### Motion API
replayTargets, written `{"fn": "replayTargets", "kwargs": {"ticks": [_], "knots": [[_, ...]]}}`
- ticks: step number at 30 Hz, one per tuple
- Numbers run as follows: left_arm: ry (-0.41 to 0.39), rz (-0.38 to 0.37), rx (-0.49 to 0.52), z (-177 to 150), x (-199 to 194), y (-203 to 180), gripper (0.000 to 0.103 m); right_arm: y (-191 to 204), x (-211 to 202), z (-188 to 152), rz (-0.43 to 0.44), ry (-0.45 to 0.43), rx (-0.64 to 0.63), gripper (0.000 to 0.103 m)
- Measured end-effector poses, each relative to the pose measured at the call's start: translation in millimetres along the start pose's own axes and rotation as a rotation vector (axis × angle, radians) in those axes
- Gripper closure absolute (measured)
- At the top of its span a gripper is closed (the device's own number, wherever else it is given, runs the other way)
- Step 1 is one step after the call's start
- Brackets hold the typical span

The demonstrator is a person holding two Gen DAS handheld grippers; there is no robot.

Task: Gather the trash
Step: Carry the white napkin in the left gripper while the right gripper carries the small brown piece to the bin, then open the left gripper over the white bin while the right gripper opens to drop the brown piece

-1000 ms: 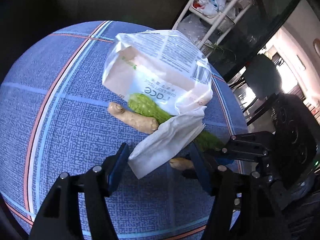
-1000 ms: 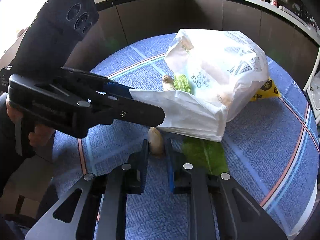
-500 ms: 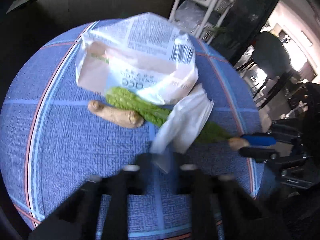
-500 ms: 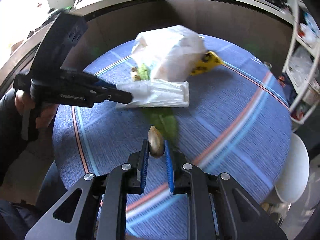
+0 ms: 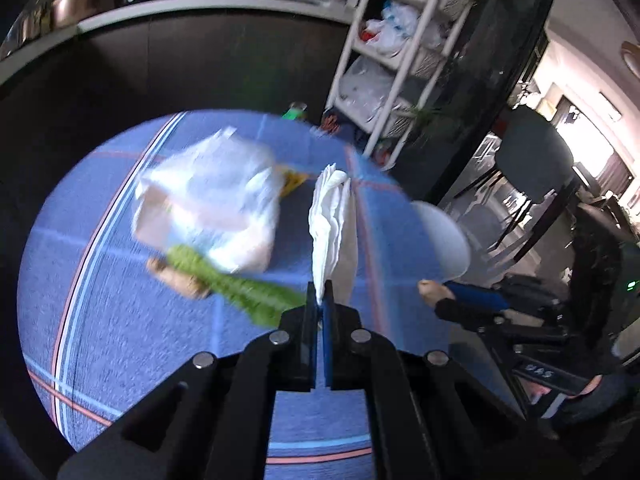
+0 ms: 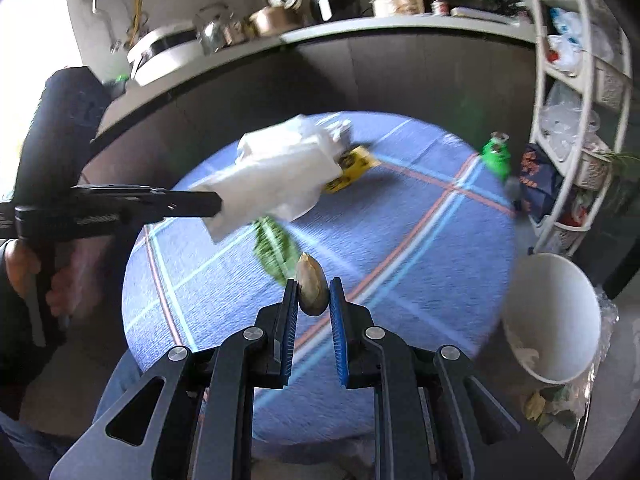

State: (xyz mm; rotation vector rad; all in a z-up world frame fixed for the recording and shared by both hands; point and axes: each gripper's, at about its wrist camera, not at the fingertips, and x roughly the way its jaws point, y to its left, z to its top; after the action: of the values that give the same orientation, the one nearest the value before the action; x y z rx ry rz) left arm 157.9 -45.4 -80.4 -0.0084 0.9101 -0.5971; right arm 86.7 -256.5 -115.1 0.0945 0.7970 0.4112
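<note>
1. White, soft, folded paper: a stack of napkins (image 5: 331,224) pinched by one corner in the left gripper (image 5: 319,308), jaws fully closed on it, lifted clear of the blue woven tablecloth (image 5: 120,320). Light and floppy by the look of it, fanning out above the pinch; likely to shed a sheet if gripped only at the edge, so better taken deeper across the whole stack.
2. Left on the cloth in the left wrist view: a white printed plastic bag (image 5: 208,216), a green leaf (image 5: 248,292) and a knobbly piece of ginger (image 5: 176,276) touching it, all blurred. Limp leaf, probably best pinched at the rib; firm ginger, easy to clamp across the middle.
3. Beyond the table edge: a white bin (image 5: 448,236), a white shelf rack (image 5: 400,64), a dark chair (image 5: 532,152).
4. Beige and hard in the right wrist view: a small tapered root scrap (image 6: 313,288) clamped between the blue pads (image 6: 339,320) of the right gripper (image 6: 314,296), held above the table. Rigid, light, somewhat rounded, so possibly prone to slipping out lengthwise.
5. Same view: the bin (image 6: 552,320) standing on the floor just beside the table, open and lined, litter (image 6: 552,404) near its base. A yellow wrapper (image 6: 352,168) on the cloth behind the bag, a green bottle (image 6: 496,154) at the far rim. A dark counter (image 6: 360,28) with pots behind.
</note>
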Motion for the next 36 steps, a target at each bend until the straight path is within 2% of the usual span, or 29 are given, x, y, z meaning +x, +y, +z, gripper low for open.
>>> {"fn": "replayTargets", "kwargs": {"ticks": [5,10,18,23,30,36], "knots": [[-0.024,-0.058,0.058,19.5,-2.8,-46.0,0.100,-38.1,-32.0,-4.1,-0.060,-0.066,0.070,0.088],[-0.008,-0.124,0.123,36.0,24.1,-103.8,0.100,-90.2,-56.0,-21.1,-0.153,-0.100,0.173,0.088],[0.119,-0.213,0.174,48.7,99.8,-164.7,0.100,-170.9,-58.1,-58.3,-0.256,-0.090,0.333,0.088],[0.202,-0.217,0.192,61.3,157.4,-189.4,0.100,-207.8,-40.5,-77.8,-0.276,-0.057,0.395,0.088],[0.330,-0.177,0.197,62.7,237.8,-203.8,0.100,-244.6,-11.4,-91.3,-0.270,-0.005,0.433,0.088],[0.389,-0.145,0.211,59.5,279.8,-208.7,0.099,-263.6,12.1,-94.6,-0.260,0.034,0.431,0.088]]}}
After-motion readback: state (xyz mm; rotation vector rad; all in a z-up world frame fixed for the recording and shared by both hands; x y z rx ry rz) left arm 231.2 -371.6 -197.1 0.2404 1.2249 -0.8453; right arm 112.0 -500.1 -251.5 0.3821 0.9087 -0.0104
